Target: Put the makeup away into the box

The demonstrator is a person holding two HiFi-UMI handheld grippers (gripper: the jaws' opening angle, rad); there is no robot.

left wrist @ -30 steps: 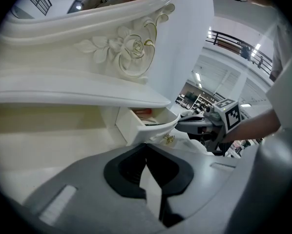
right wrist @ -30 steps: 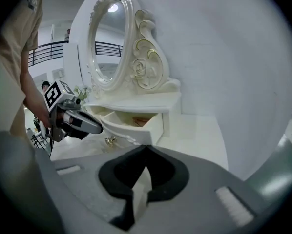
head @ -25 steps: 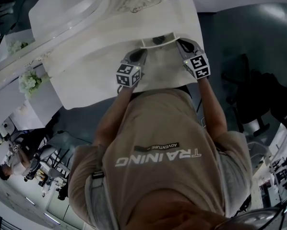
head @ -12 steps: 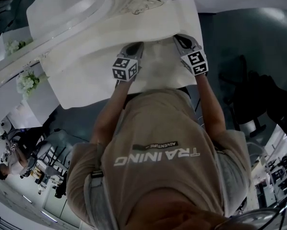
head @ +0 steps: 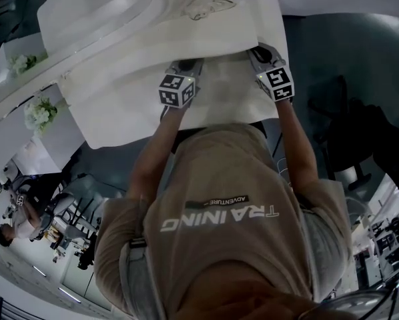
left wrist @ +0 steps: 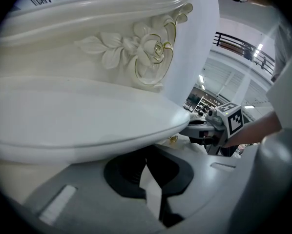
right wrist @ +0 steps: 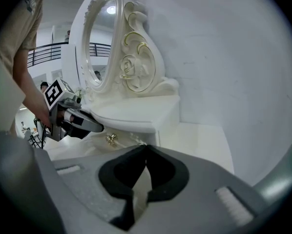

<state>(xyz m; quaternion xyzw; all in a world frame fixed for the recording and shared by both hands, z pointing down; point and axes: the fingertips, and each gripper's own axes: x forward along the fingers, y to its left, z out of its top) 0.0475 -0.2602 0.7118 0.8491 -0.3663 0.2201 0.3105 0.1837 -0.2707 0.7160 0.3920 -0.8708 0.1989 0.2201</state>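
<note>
White vanity counter (head: 119,105) lies below. Both with jaws together and empty, the left hand-held gripper (head: 184,67) and right hand-held gripper (head: 261,51) face its gold-knobbed drawer (right wrist: 110,139); no makeup shows. Press evenly so it slides straight.

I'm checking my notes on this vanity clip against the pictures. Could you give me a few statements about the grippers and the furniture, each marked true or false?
1. The left gripper and the right gripper both have their jaws together. True.
2. The left gripper holds a lipstick. False: nothing shows between its jaws.
3. A carved rose with gold edging decorates the vanity. True.
4. The vanity is made of dark wood. False: it is white all over.
</note>
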